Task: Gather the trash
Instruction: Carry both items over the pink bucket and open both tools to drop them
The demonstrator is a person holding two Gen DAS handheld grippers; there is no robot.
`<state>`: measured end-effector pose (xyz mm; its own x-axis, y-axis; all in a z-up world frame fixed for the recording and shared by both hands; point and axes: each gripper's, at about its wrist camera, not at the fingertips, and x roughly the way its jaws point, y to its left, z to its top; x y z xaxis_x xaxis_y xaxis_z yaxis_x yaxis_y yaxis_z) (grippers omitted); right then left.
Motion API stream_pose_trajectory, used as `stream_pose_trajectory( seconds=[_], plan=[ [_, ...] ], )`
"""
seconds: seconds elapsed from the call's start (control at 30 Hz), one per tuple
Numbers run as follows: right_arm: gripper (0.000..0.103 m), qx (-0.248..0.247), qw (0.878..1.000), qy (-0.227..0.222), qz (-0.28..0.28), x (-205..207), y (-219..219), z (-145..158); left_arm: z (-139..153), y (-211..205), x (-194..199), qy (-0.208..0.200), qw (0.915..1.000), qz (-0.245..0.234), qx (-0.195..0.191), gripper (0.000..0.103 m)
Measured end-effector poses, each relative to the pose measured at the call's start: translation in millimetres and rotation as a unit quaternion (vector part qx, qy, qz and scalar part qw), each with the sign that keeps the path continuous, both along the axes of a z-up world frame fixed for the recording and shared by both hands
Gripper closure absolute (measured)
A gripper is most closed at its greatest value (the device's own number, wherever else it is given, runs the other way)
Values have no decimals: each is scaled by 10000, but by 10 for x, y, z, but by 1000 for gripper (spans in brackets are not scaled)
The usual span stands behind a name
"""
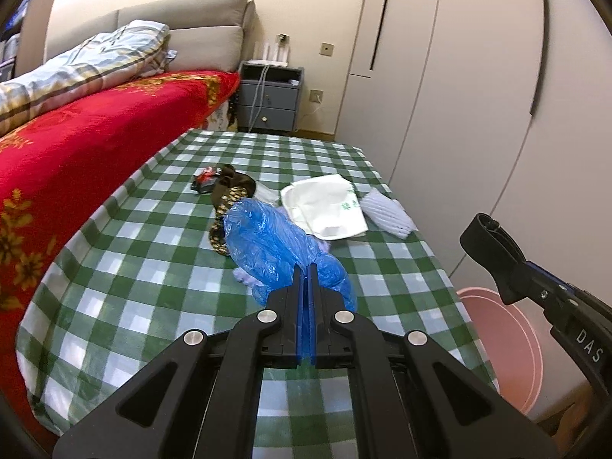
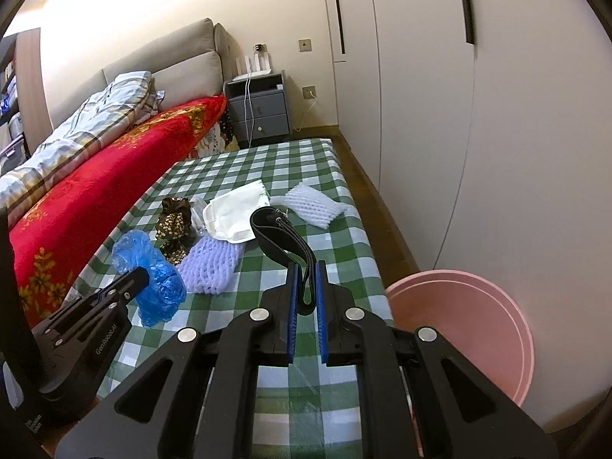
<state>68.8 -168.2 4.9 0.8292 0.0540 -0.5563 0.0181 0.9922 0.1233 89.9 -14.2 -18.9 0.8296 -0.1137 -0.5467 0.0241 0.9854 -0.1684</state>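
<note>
My left gripper (image 1: 306, 267) is shut on the near edge of a crumpled blue plastic bag (image 1: 275, 244), which lies on the green checked tablecloth (image 1: 153, 237); the bag also shows in the right wrist view (image 2: 153, 271). My right gripper (image 2: 306, 267) is shut on a black strap loop (image 2: 279, 237) and holds it above the table. It also shows in the left wrist view (image 1: 493, 252). A pink bin (image 2: 470, 329) stands on the floor right of the table. On the cloth lie a lilac foam net (image 2: 212, 264), a white foam net (image 2: 315, 202), a white bag (image 2: 235, 214) and a brown patterned wrapper (image 2: 174, 225).
A bed with a red blanket (image 1: 69, 160) runs along the table's left side. A grey nightstand (image 1: 269, 99) stands beyond the table's far end. White wardrobe doors (image 2: 497, 114) line the right. A small red and black item (image 1: 204, 181) lies at the far left of the trash.
</note>
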Motion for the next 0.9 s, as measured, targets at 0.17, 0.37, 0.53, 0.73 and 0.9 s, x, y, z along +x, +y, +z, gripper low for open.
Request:
stream_pose_trajectory(
  seconds=[0.17, 0.37, 0.53, 0.73, 0.9],
  plan=[
    [94, -78, 9999, -45, -63, -80, -45, 31, -21, -105, -40, 12, 9998, -182, -21, 101],
    [94, -88, 9997, -52, -206, -151, -166, 52, -37, -203, -54, 24, 9995, -316, -48, 101],
    [94, -90, 9994, -78, -340, -195, -257, 89, -47, -294, -65, 16, 9989, -459, -44, 101],
    [94, -66, 9984, -45, -564, -228, -405, 109, -19, -392, -74, -70, 9979, -639, -93, 101],
    [94, -62, 9968, -8, -803, -255, -557, 106, -5, -485, -58, -126, 9963, -840, -153, 101]
  ],
)
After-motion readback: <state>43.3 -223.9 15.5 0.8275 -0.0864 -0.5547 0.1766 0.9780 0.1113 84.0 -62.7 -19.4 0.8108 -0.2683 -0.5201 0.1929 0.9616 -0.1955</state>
